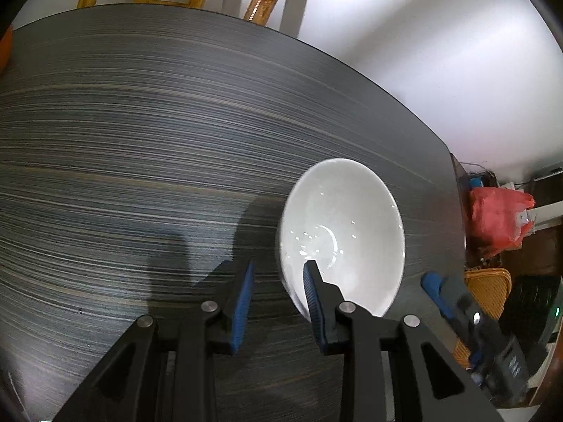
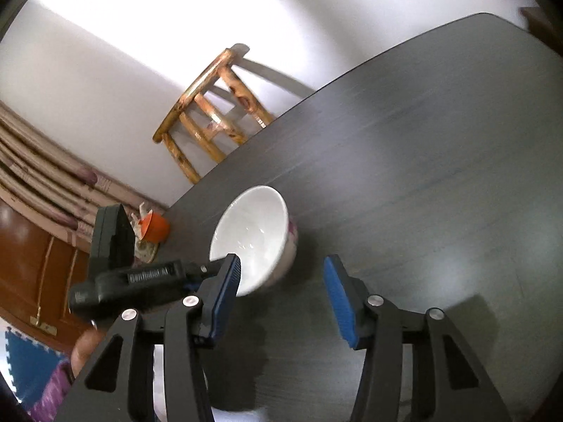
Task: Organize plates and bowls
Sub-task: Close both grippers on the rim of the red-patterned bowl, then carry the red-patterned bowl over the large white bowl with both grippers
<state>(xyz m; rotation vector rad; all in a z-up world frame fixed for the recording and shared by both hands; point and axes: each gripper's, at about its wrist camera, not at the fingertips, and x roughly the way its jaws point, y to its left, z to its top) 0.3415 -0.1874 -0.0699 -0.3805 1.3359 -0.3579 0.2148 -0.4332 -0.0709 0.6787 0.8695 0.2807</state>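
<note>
A white bowl stands on the dark striped table, toward its right edge. My left gripper straddles the bowl's near-left rim. The right finger lies inside the bowl against the wall. The left finger is outside it, with bare table showing between its pad and the rim, so the jaws are open. In the right wrist view the same bowl shows a flowered outside. My right gripper hovers short of the bowl, open, with nothing between its pads. The left gripper's black housing reaches to the bowl's rim.
A wooden chair stands behind the table's far edge. An orange cup sits by the table's corner. Beyond the right edge are a red bag and a wicker seat. A hand and purple sleeve show low left.
</note>
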